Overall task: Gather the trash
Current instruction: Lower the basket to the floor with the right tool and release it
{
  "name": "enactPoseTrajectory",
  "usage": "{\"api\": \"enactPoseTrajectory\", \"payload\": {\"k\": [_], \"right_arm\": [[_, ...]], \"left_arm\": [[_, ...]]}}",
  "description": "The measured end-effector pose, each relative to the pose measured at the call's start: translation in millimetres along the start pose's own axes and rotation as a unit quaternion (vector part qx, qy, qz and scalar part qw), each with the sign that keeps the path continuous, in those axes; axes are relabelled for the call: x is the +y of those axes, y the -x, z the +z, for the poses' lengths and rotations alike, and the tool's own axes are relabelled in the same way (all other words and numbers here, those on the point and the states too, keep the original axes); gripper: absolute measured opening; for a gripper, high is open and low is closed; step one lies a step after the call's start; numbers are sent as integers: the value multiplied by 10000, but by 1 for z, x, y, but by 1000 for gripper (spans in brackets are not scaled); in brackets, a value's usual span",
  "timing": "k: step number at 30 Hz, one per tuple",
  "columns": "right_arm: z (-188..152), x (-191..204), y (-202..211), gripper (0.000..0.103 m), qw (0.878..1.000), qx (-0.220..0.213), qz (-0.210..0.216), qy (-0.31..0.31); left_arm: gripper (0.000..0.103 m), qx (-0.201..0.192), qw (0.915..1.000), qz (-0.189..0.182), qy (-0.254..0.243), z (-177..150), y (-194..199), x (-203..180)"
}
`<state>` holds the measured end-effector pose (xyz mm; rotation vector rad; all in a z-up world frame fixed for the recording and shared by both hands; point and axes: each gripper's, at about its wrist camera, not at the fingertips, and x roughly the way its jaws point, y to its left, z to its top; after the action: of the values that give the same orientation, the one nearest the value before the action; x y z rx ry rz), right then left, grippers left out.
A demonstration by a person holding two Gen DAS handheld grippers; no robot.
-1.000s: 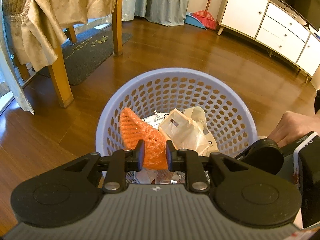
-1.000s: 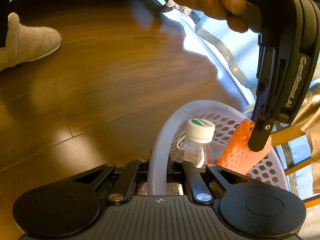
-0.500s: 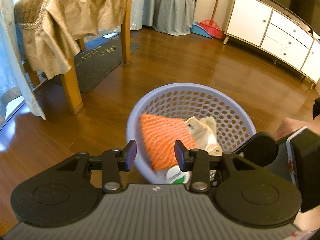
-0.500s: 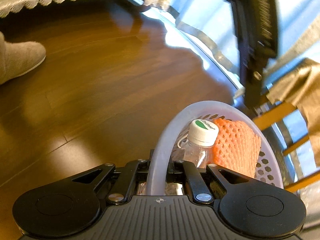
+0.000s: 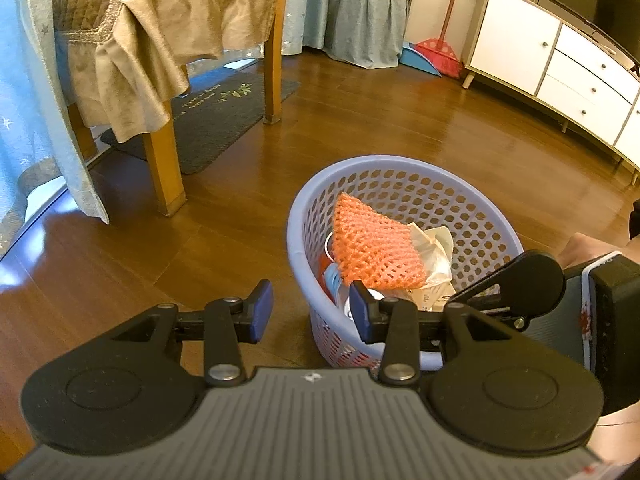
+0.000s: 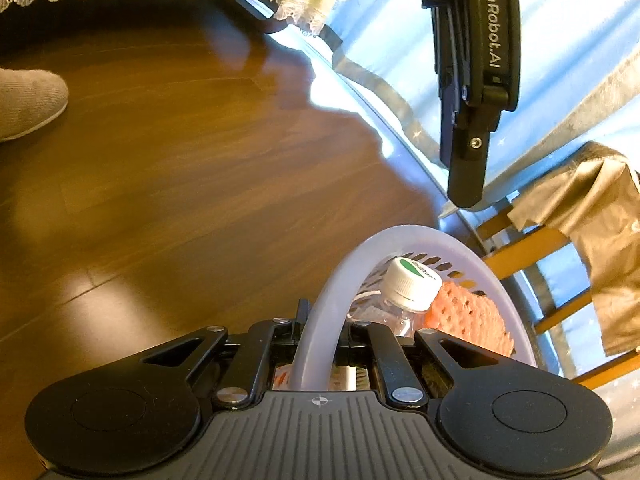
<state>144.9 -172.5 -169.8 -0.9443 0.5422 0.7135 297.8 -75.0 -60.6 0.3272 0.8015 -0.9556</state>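
Observation:
A lilac perforated basket (image 5: 472,184) stands on the wooden floor, and its rim (image 6: 344,276) also shows in the right wrist view. Inside lie an orange foam net (image 5: 372,244), crumpled white wrappers (image 5: 436,256) and a clear bottle with a white cap (image 6: 410,284). My left gripper (image 5: 312,312) is open and empty, above and left of the basket's near rim. My right gripper (image 6: 318,334) is shut on the basket's rim. The left gripper's body (image 6: 472,92) hangs high in the right wrist view.
A wooden table (image 5: 164,160) draped in a tan cloth stands at the left over a dark mat (image 5: 216,116). A white cabinet (image 5: 560,64) lines the right wall, with a red broom (image 5: 438,48) beside it. A grey slipper (image 6: 28,100) rests on the floor.
My left gripper let go of the orange net, which dropped into the basket, then opened wide and drew back up and left. The right gripper kept its hold on the rim.

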Motion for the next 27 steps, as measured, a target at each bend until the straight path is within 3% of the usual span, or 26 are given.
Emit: {"api": "enactPoseTrajectory", "payload": {"k": [8,14,16,18,19,27], "right_arm": [[-2,-26,-26,6,9997,-189,-21,175],[-3,-28,-23,10,9998,-163,-52,128],[-4,-29,-18,15,9999,-150,12,-58],[-5,-28,-13,35,9997,-160,75,-145],[-3,-27,-11,39,9998,-147,101,-126],[2,-34,13,43,9992,44,23,-396]], "left_arm": [[39,38,9997,177,148,-4,-4,11],[40,117,9993,230,253,-6,-9,13],[40,147,9993,230,243,-6,-10,12],[41,164,9993,234,240,-7,-10,10],[42,188,9992,249,231,-7,-10,10],[46,234,9989,360,172,-6,0,5]]}}
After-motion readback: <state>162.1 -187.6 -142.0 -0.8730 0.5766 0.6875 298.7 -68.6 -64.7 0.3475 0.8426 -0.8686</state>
